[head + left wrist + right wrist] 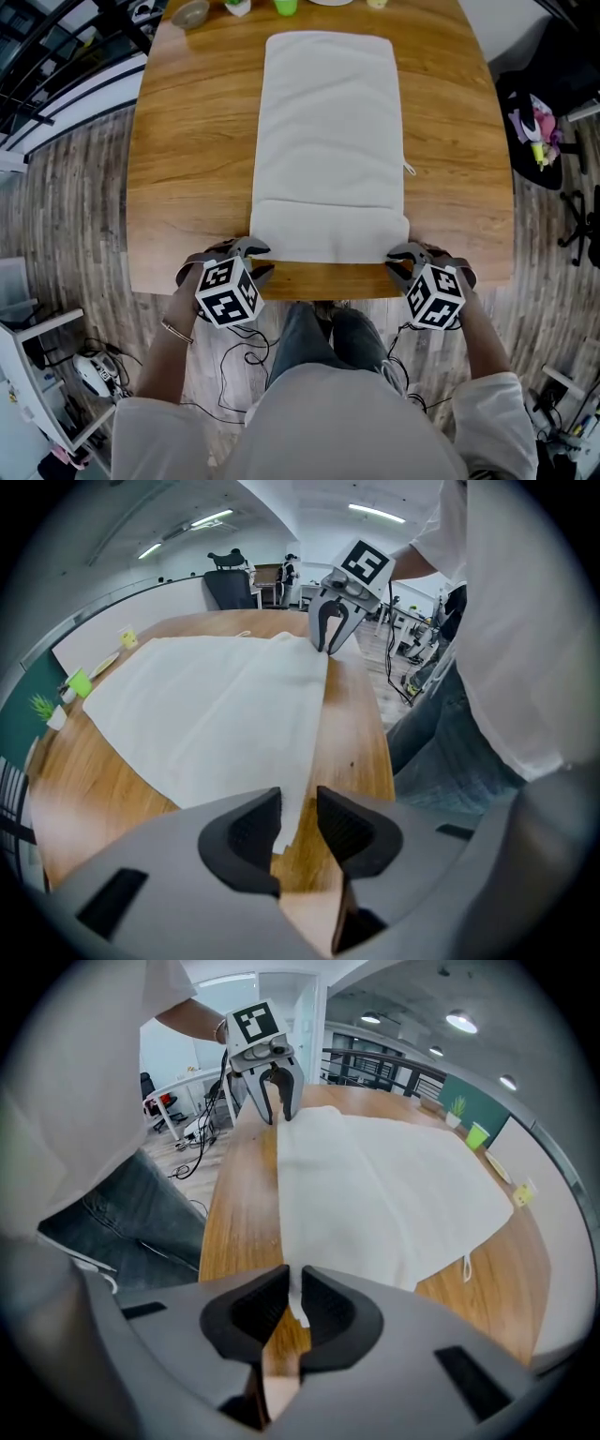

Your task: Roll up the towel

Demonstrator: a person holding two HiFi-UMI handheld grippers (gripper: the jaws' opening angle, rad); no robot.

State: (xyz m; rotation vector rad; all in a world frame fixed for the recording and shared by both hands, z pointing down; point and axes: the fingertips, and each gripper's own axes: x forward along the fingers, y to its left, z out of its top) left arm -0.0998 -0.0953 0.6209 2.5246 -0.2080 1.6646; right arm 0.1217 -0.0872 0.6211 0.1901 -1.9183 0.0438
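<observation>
A long white towel (328, 131) lies flat along the wooden table (187, 187), with a crease across it close to its near end. My left gripper (251, 253) is at the towel's near left corner. In the left gripper view that corner (286, 808) hangs between the jaws (298, 822); it lies against one pad and a gap shows to the other. My right gripper (403, 255) is at the near right corner. In the right gripper view its jaws (295, 1302) are pinched on that corner (296, 1283). Each gripper shows in the other's view: right (330, 630), left (274, 1101).
A small bowl (190, 13), a white object (237, 7) and a green cup (285, 6) stand at the table's far edge. The person's legs (323, 328) are at the near edge. A black chair with clutter (539, 122) is off to the right. Cables (234, 361) lie on the floor.
</observation>
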